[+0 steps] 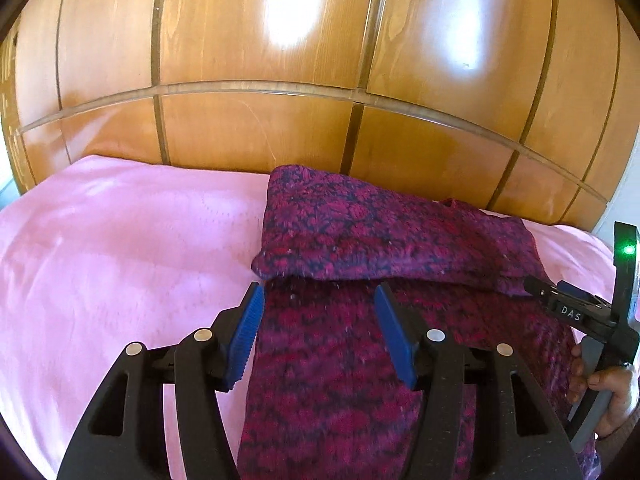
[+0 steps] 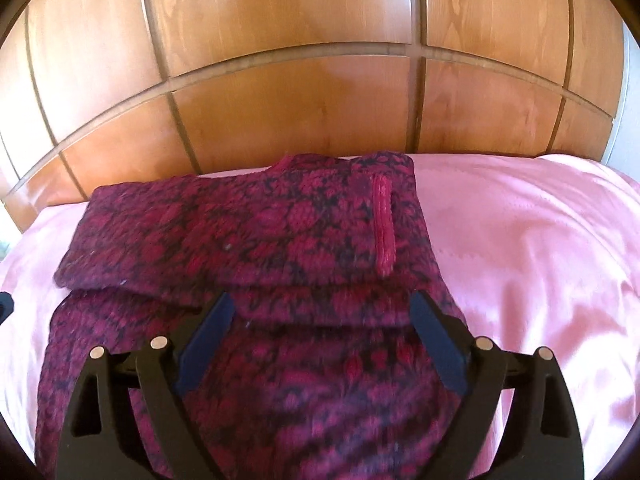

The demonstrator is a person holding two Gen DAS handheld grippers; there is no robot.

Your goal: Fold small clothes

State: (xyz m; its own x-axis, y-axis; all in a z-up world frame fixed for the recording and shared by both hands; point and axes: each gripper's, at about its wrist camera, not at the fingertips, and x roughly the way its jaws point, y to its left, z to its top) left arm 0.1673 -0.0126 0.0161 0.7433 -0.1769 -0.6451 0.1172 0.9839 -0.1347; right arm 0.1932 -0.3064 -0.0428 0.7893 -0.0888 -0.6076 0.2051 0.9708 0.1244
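Note:
A magenta and dark patterned knit sweater (image 1: pixel 360 232) lies on the pink bedspread (image 1: pixel 120 248), with its sleeves folded across the upper body. It also shows in the right wrist view (image 2: pixel 260 236), where a red ribbed cuff (image 2: pixel 384 228) lies on top. My left gripper (image 1: pixel 318 296) is open and empty, above the sweater's lower left part. My right gripper (image 2: pixel 322 306) is open and empty, above the sweater's lower middle. The right gripper also shows at the right edge of the left wrist view (image 1: pixel 560 292), held by a hand.
A tall wooden panelled headboard (image 1: pixel 280 80) rises right behind the bed and also fills the top of the right wrist view (image 2: pixel 320 80). Pink bedspread (image 2: pixel 520 260) stretches to the right of the sweater.

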